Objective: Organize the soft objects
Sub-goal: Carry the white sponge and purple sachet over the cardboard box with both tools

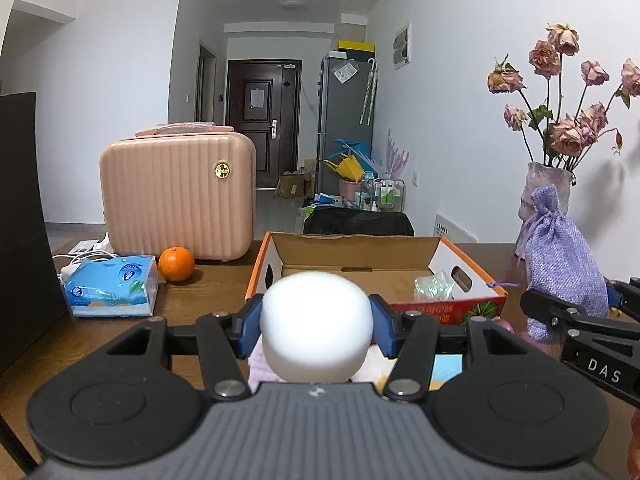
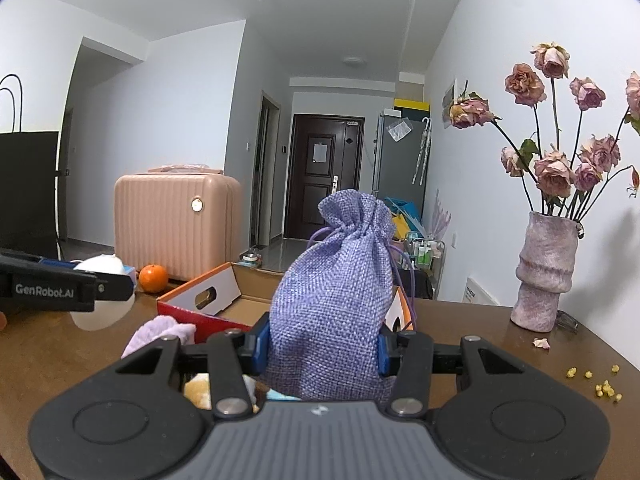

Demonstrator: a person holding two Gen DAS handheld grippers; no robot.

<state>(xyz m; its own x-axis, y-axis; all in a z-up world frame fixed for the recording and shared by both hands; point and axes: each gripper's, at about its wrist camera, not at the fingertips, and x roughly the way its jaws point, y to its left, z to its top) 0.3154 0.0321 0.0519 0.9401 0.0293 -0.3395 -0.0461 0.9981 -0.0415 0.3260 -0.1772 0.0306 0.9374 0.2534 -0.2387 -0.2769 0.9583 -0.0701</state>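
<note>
A: What is standing around the open cardboard box with the orange and red outside (image 1: pixel 448 308) on the brown wooden tabletop (image 1: pixel 208 284)?

B: To its left a ribbed pink hard-shell case (image 1: pixel 178 196) is standing, with a round orange fruit (image 1: pixel 176 264) touching the tabletop just in front of it and a blue plastic pack of tissues (image 1: pixel 112 286) lying beside the fruit. A black paper bag (image 2: pixel 28 188) is rising at the far left. On the right a rough pink ceramic vase (image 2: pixel 546 272) is holding dried pink roses (image 2: pixel 556 172), with a fallen petal (image 2: pixel 541 343) and yellow crumbs (image 2: pixel 604 390) lying near it.

A: Any writing?

B: The left gripper (image 1: pixel 318 320) is showing "GenRobot.AI" on its side in the right wrist view; the right gripper (image 2: pixel 322 346) is showing "DAS". The print on the box's red side is too small to read.

A: What are the fingers doing?

B: The left gripper's blue fingers (image 1: pixel 382 328) are pressing on both sides of a white rounded foam ball (image 1: pixel 316 320), holding it above the tabletop just before the box. The right gripper's fingers (image 2: pixel 260 346) are squeezing a lilac woven drawstring pouch (image 2: pixel 334 296), upright, its gathered neck on top, also just short of the box.

A: And inside the box?

B: A crumpled clear plastic bag (image 1: pixel 434 286) is lying on its floor. A pale purple fluffy cloth (image 2: pixel 160 334) is sitting outside, against the red wall.
</note>
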